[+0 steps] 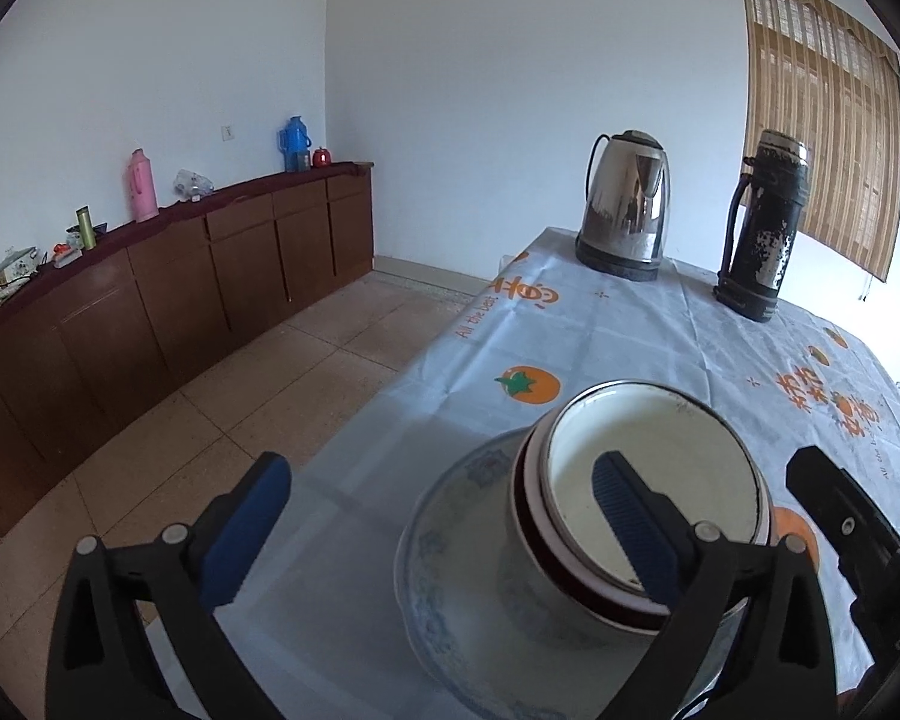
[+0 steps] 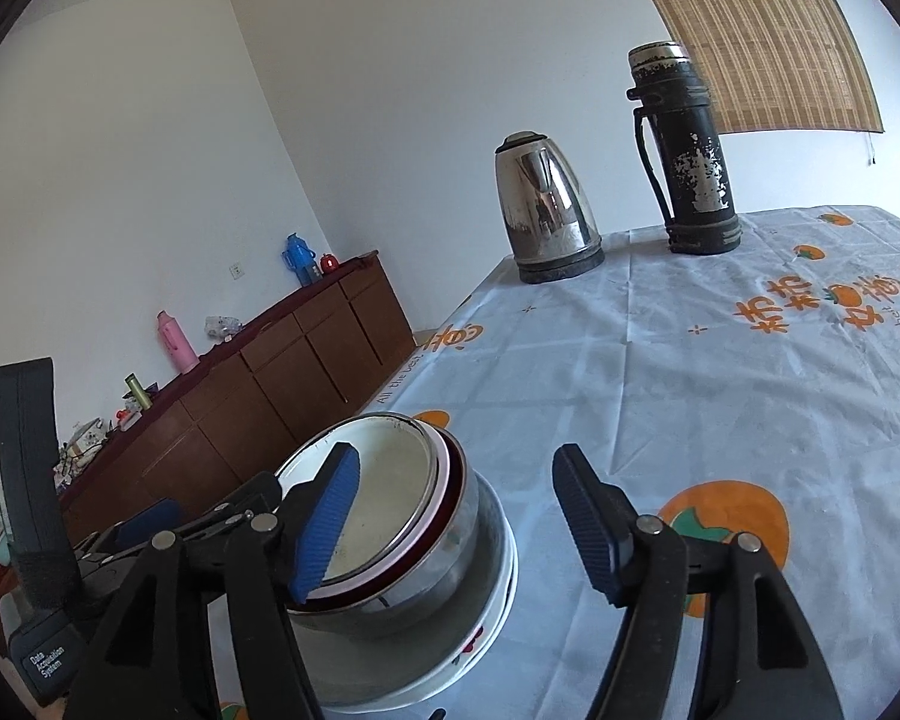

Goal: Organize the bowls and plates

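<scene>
A stack of nested bowls stands on a white plate with a blue pattern (image 1: 444, 546) near the table's left edge. The top bowl (image 1: 660, 450) is white enamel with a metal rim, set in a dark red-rimmed bowl inside a steel bowl (image 1: 522, 594). My left gripper (image 1: 444, 528) is open wide; its right pad (image 1: 630, 528) shows in front of the top bowl, its left pad (image 1: 252, 534) beyond the table's edge. In the right wrist view, my right gripper (image 2: 456, 516) is open at the stack (image 2: 390, 480), its left pad (image 2: 327, 522) over the bowl and nothing pressed. The plate's rim (image 2: 498, 612) shows below.
A steel kettle (image 1: 627, 204) and a worn black flask (image 1: 762, 228) stand at the table's far end on the persimmon-print cloth (image 1: 630, 330). Left of the table is tiled floor (image 1: 240, 408) and a long brown sideboard (image 1: 180, 276) with flasks on it.
</scene>
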